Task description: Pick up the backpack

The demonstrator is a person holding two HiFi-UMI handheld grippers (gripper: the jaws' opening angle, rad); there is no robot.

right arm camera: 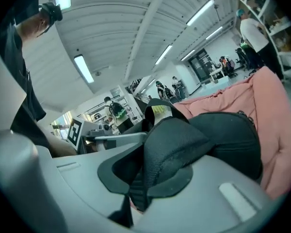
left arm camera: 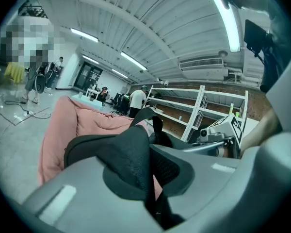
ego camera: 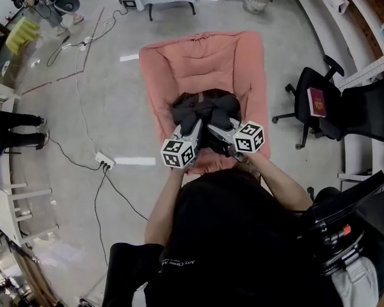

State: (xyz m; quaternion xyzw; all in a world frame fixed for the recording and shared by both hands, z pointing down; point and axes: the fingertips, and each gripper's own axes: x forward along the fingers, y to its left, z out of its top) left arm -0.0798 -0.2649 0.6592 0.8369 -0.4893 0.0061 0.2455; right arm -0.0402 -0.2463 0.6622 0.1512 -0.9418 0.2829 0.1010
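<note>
The left tool (left arm camera: 140, 165) is clamping a padded shoulder strap (left arm camera: 130, 152) of the black backpack (ego camera: 205, 107), which is lying mid-scene on a pink cushion (ego camera: 198, 59) on the floor. Just beside it, the right tool (right arm camera: 150, 166) is pinching the second strap (right arm camera: 172, 142), jaws closed tight on the webbing. At the right, an office chair (ego camera: 329, 123) is carrying a red booklet (ego camera: 316, 102).

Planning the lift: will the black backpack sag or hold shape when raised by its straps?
Likely sags: the backpack lies slumped on the pink cushion. The shoulder strap folds between the right gripper's jaws, so floppy, yet its mesh probably grips well. The left gripper pinches the other shoulder strap, likely sharing the weight.
</note>
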